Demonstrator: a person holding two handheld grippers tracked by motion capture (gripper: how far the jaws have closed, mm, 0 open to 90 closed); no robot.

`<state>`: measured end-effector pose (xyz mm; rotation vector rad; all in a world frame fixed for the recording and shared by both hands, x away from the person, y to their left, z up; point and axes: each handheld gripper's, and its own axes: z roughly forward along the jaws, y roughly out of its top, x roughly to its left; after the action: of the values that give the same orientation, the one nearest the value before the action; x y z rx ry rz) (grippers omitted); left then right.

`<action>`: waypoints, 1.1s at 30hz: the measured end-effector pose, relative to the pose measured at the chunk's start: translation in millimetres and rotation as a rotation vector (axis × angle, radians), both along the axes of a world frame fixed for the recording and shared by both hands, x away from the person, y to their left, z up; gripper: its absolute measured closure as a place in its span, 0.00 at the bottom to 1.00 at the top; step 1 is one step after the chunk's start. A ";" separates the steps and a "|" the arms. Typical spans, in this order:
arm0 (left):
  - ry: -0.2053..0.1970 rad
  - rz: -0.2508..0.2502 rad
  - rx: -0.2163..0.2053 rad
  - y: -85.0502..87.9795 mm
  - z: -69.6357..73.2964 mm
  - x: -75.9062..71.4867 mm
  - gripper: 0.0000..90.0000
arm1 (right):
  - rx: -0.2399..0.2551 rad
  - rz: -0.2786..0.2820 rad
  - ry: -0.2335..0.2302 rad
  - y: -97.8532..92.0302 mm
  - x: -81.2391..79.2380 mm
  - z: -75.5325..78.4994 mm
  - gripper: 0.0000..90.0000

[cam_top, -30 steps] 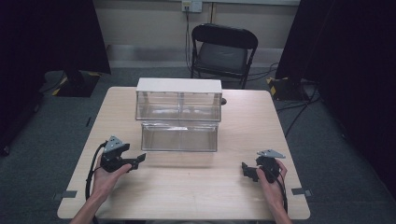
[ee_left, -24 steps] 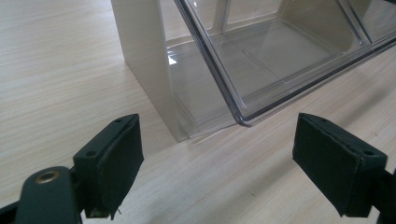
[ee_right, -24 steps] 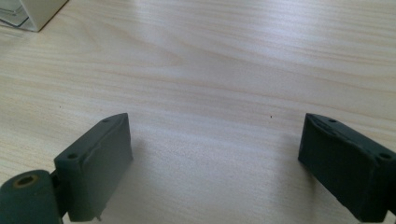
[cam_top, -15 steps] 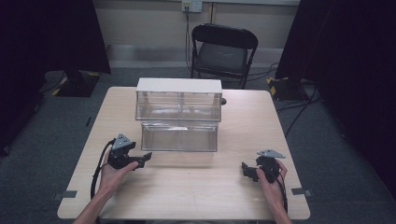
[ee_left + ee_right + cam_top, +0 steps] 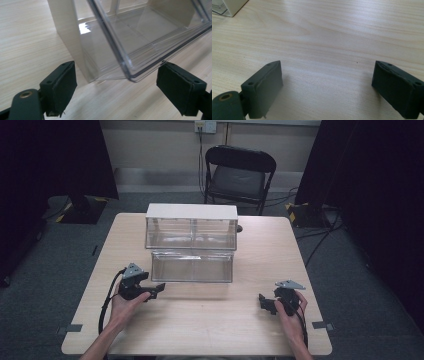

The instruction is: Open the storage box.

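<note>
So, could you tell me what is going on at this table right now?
A person holds a tool in each hand at a wooden table. The left tool points at the left end of the clear plastic drawer pulled out of a small white-topped drawer unit; its jaws stand open with the drawer's corner ahead of them, not gripped. The right tool rests open over bare wood, away from the unit.
</note>
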<state>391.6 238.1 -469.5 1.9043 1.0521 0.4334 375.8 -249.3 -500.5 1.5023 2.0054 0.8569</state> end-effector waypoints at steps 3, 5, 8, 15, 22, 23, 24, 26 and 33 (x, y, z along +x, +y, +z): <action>-0.006 0.003 -0.009 1.1 1.2 -0.7 0.18 | 0.000 0.000 0.000 0.0 0.0 0.0 0.10; 0.002 0.005 -0.019 2.3 0.7 -0.2 0.18 | 0.000 0.000 0.000 0.0 0.0 0.0 0.10; 0.002 -0.003 -0.017 3.4 1.2 -0.2 0.18 | 0.000 0.000 0.000 0.0 0.0 0.0 0.10; -0.006 -0.015 -0.017 1.9 2.0 -1.5 0.19 | 0.000 0.000 0.000 0.0 0.0 0.0 0.10; -0.013 -0.026 -0.025 2.3 2.5 -1.6 0.19 | 0.000 0.000 0.000 0.0 0.0 0.0 0.10; -0.012 -0.026 -0.030 2.2 2.5 -1.7 0.19 | 0.000 0.000 0.000 0.0 0.0 0.0 0.10; -0.012 -0.025 -0.031 2.2 2.7 -1.9 0.19 | 0.000 -0.001 0.001 0.0 0.0 0.0 0.10; -0.012 -0.027 -0.030 2.5 2.8 -1.9 0.19 | 0.000 0.000 0.001 0.0 0.0 0.0 0.10; -0.018 -0.027 -0.032 2.4 3.4 -2.6 0.19 | 0.000 0.000 0.000 0.0 0.0 0.0 0.10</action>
<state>389.0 240.5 -466.1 1.8808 1.0145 0.4145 375.8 -249.3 -500.5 1.5022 2.0056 0.8571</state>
